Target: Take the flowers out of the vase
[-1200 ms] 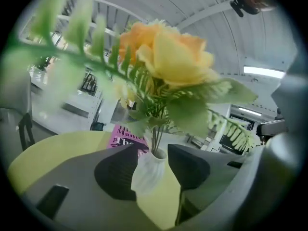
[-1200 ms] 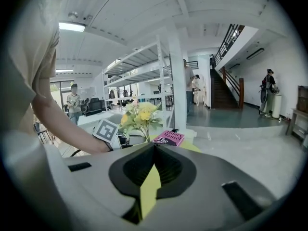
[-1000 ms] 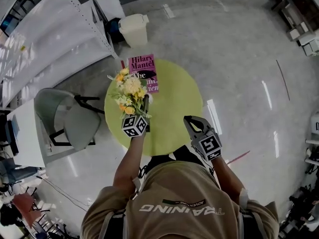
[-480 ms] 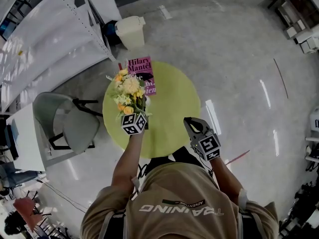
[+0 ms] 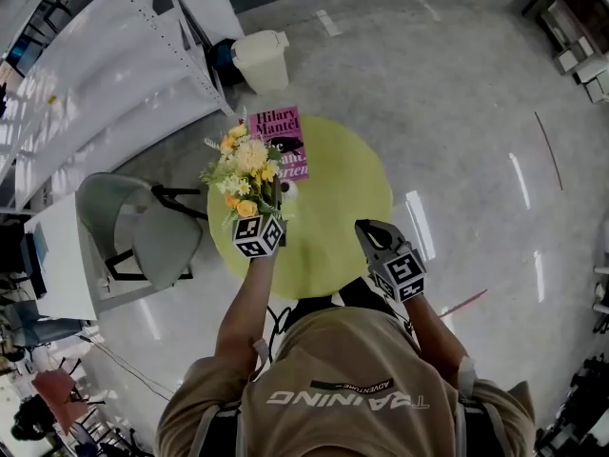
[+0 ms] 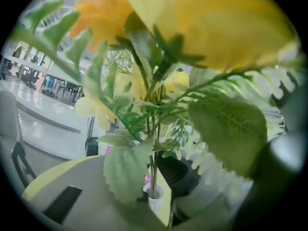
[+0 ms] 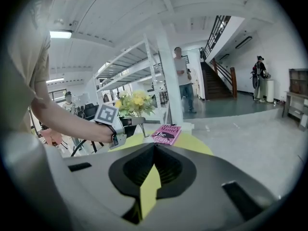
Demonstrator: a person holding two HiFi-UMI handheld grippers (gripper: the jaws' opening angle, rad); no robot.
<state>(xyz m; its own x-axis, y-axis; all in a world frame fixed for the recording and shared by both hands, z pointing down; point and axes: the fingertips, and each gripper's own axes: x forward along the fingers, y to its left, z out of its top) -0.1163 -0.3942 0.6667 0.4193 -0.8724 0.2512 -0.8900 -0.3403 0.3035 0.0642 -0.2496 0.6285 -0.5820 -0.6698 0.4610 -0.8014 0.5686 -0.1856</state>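
A bunch of yellow and orange flowers [image 5: 243, 165] with green leaves stands over the left of the round yellow-green table [image 5: 338, 241]. My left gripper [image 5: 273, 208] is shut on its stems; its jaws have just been closing round them. In the left gripper view the stems [image 6: 154, 165] run down between the jaws into the mouth of a small white vase [image 6: 155, 196]. The blooms [image 6: 202, 23] fill the top of that view. My right gripper [image 5: 373, 231] hovers over the table's right front edge, shut and empty. Its tips [image 7: 154, 146] meet.
A pink book [image 5: 283, 141] lies on the table's far side behind the vase. A grey chair [image 5: 143, 241] stands to the left, with a white bin [image 5: 261, 60] and white shelving [image 5: 114, 55] beyond. People [image 7: 184, 78] stand far off in the hall.
My left gripper has closed on the stems and lifted the bunch a little. The right gripper has stayed where it was.
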